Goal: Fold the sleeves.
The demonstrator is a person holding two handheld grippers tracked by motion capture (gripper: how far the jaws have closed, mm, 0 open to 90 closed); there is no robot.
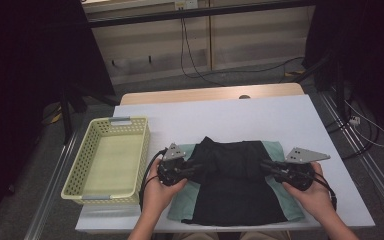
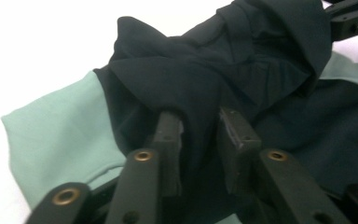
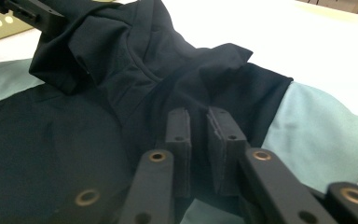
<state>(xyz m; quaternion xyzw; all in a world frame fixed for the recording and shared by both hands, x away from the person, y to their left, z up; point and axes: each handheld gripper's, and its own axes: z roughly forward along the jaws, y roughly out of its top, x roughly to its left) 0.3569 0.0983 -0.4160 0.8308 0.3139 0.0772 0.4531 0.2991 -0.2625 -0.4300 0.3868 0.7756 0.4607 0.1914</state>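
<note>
A black garment (image 1: 235,190) with mint-green sleeves (image 1: 186,195) lies flat on the white table (image 1: 230,117), its upper part folded down over the body. My left gripper (image 1: 196,169) points right at the fold's left edge. In the left gripper view its jaws (image 2: 199,119) stand slightly apart, with a ridge of black cloth (image 2: 200,84) loose between them. My right gripper (image 1: 266,165) points left at the fold's right edge. In the right gripper view its jaws (image 3: 198,114) are narrowly parted around a black fold (image 3: 177,70). Both grippers are open.
A pale yellow perforated basket (image 1: 77,160) stands empty at the table's left. A wooden table edge (image 1: 210,93) lies behind the white surface. Cables (image 1: 190,55) run on the floor beyond. Bare table stretches behind the garment.
</note>
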